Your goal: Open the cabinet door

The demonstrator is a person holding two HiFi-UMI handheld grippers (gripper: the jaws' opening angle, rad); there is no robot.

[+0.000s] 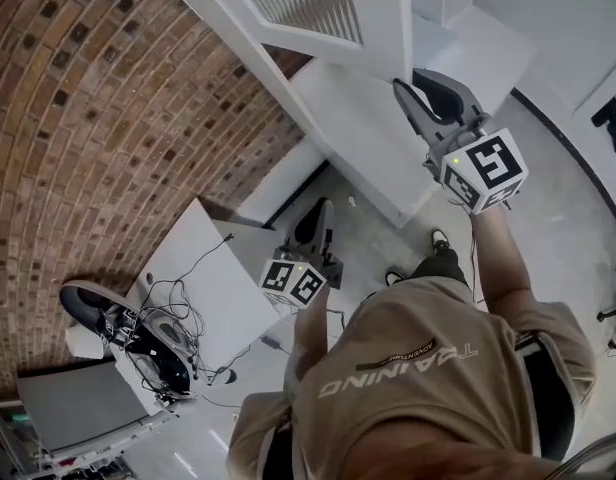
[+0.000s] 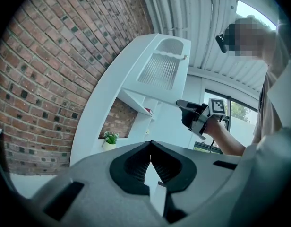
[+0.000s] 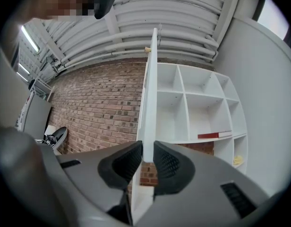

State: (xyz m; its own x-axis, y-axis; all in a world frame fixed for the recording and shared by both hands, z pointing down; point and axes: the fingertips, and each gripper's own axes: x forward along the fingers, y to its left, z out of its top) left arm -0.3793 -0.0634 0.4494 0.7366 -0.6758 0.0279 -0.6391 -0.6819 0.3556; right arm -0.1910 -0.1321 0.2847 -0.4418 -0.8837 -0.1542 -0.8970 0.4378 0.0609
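Cabinet door [image 3: 148,98] is white with a slatted panel. It stands swung out from the white shelves [image 3: 192,112] on the far side of the room, next to the brick wall [image 3: 98,108]. My right hand-held gripper [image 3: 148,149] is closed on the door's free edge. One black pad presses each face, and the door rises edge-on straight up from between the jaws. On the right of the door the compartments are open to view, with a red book [image 3: 214,135] lying flat on one shelf.

In the head view this hand-held gripper is raised, far and to the right. Its tips are against the door's edge, and its marker cube is on the near side, by my wrist.

My left hand-held gripper [image 2: 150,146] is lower and nearer to me, well apart from the door and to its left. Its jaws are together with nothing between them, and it points toward the brick wall and the shelves. From there I can see the slatted face of the door up and to the right, with the right hand-held gripper at its edge. A small potted plant [image 2: 109,138] sits low on the shelves.

Near left, against the brick wall, a white table [image 1: 223,268] carries a tangle of cables [image 1: 173,313].
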